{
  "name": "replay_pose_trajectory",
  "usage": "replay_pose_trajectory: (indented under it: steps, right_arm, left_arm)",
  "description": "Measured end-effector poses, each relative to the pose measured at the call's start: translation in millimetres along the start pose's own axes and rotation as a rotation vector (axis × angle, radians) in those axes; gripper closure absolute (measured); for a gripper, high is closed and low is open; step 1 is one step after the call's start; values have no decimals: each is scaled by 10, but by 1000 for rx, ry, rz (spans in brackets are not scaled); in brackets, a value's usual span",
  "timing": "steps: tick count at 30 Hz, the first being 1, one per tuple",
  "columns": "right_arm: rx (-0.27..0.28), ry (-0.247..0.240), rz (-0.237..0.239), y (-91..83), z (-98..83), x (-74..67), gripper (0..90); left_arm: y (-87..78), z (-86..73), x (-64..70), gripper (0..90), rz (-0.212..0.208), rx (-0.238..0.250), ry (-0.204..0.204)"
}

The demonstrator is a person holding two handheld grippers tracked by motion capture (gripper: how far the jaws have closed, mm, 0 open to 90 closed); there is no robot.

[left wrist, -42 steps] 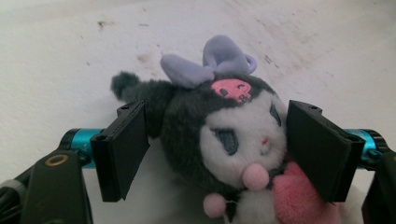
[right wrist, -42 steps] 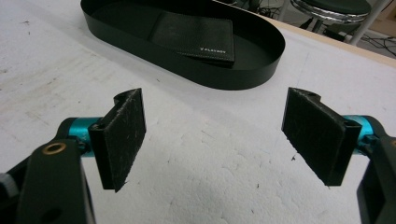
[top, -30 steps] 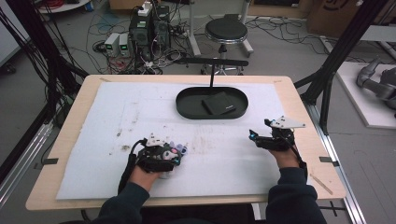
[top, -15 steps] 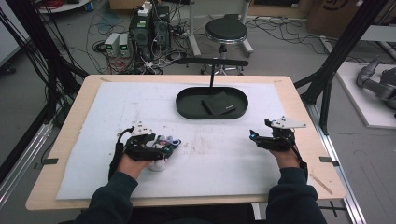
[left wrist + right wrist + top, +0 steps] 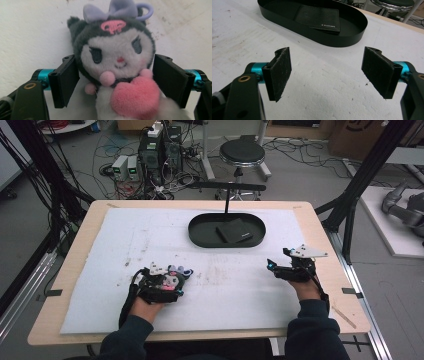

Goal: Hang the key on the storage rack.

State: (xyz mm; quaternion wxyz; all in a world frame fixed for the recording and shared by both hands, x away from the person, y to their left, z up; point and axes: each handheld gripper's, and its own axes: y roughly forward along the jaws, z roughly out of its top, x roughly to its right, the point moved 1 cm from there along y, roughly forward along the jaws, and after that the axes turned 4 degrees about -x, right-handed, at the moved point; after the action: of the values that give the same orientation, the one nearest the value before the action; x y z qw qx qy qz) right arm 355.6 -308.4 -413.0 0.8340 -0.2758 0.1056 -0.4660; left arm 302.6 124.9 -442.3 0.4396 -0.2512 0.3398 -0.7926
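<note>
A plush toy with a dark hood, lilac bow and pink heart lies on the white sheet at the front left. My left gripper has it between its jaws, which have just been closing a little. The pads stand at the sides of its head without squeezing it. From above, the left gripper covers most of the plush toy. My right gripper rests at the front right, and its jaws are wide open with nothing between them.
A black oval tray at the back centre holds a black wallet; in the right gripper view the tray and wallet lie just ahead. A thin black post rises behind the tray. Beyond the table are a stool and computers.
The left hand drew back to the left, leaving the plush on the sheet, then came forward again, so the jaws now flank the toy. The right hand stayed still.
</note>
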Motion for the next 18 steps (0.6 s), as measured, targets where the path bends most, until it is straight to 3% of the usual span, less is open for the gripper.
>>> replay_pose_trajectory:
  steps: [5,8,10,15,18]
  right_arm:
    - [-1,5,2,-1,-6,12,244]
    - [-4,7,2,-2,-7,6,245]
    - [-1,6,0,-5,-6,6,245]
    - [3,11,3,-7,-1,3,245]
    - [6,6,5,-9,2,4,244]
  left_arm:
    - [-13,0,-18,377,-13,-12,65]
    - [-44,22,-21,399,8,2,104]
    - [-87,70,-26,405,14,37,116]
    - [-214,317,-71,408,31,94,156]
    - [-277,516,-141,408,26,142,145]
